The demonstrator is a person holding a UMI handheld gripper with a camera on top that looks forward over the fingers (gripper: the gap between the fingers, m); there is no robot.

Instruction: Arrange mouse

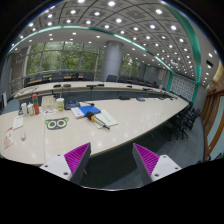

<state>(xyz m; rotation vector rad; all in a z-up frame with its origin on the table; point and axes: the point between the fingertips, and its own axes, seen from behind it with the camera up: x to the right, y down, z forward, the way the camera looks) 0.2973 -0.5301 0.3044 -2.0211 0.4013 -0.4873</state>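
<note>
My gripper point(112, 158) is held high, well back from a long curved white table point(135, 120). Its two fingers with magenta pads point(77, 155) stand open with nothing between them; only the dark floor and the table's near edge show in the gap. Far ahead and to the left, a cluster of small things lies on the table: a blue item point(89, 110), papers point(104, 119) and small boxes and cups point(55, 106). I cannot pick out a mouse among them from this distance.
Black office chairs point(183, 121) line the table's right side. A second long desk point(100, 93) runs behind the table, with a round pillar point(112, 62) and windows beyond. Dark floor lies between me and the table.
</note>
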